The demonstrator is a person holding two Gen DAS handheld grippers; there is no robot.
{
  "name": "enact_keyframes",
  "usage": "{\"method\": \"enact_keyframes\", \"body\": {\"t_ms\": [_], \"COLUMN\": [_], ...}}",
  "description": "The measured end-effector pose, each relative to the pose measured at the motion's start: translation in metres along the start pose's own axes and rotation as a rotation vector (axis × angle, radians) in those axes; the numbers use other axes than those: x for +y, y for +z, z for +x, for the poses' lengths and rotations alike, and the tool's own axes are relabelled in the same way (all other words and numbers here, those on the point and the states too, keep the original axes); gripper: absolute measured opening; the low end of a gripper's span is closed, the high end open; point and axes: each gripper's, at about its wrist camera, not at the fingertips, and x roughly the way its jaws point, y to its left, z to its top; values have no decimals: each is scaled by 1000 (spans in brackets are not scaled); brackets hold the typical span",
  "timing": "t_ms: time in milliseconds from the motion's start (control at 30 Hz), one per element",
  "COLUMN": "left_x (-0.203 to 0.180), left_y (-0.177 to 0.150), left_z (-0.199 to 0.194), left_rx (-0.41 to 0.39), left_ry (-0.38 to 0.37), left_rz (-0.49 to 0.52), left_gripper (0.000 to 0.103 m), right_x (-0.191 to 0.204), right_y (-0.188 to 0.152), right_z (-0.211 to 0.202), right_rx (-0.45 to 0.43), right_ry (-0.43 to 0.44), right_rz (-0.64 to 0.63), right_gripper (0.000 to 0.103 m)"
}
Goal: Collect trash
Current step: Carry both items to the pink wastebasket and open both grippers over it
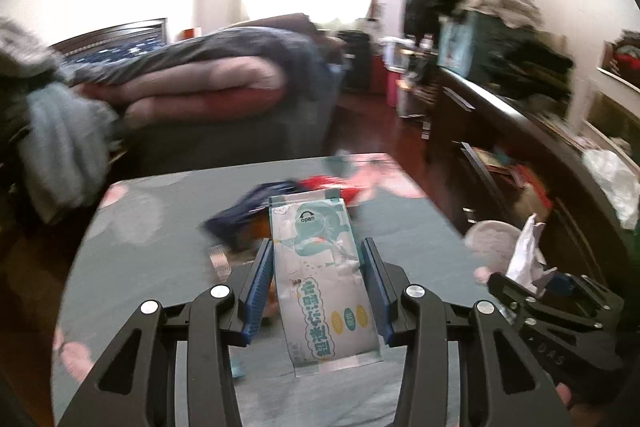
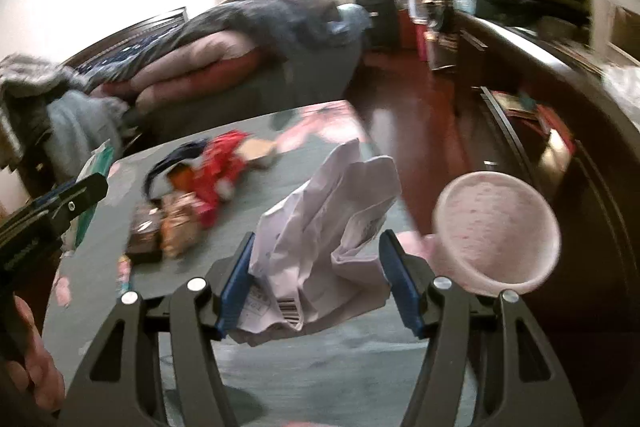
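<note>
My left gripper (image 1: 317,243) is shut on a pale green wet-wipe packet (image 1: 320,287), which stands lengthwise between the blue pads above the table. To its right, the right gripper (image 1: 536,287) carries crumpled white paper (image 1: 526,251). In the right wrist view my right gripper (image 2: 317,235) is shut on that crumpled paper (image 2: 320,227), which shows a barcode near the bottom. The left gripper (image 2: 80,195) with the green packet (image 2: 98,163) appears at the left edge. Several loose wrappers (image 2: 192,203), red, orange and brown, lie in a heap on the table.
The table (image 2: 280,367) has a teal cloth with pink flowers. A pink round container (image 2: 496,227) stands at its right edge. Behind are a bed with piled bedding (image 1: 208,83), a dark dresser (image 1: 520,131) stacked with clothes, and red-brown floor between. A hand (image 2: 36,367) shows at lower left.
</note>
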Motion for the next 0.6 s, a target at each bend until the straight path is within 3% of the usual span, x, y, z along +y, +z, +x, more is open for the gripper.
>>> {"method": "enact_keyframes", "body": {"t_ms": [267,600], "left_x": [-93,-195], "left_y": [21,30], "left_z": [40,111], "left_rx": [46,140], "left_ry": [-204,-352], "left_rz": [117,222], "left_gripper": [44,44], "right_x": [-92,-184], "right_y": [0,-10], "right_z": [2,37], "right_rx": [-19,28], "right_ry": [-120,-209], "right_rz": [124,236], "right_gripper": [63,63]}}
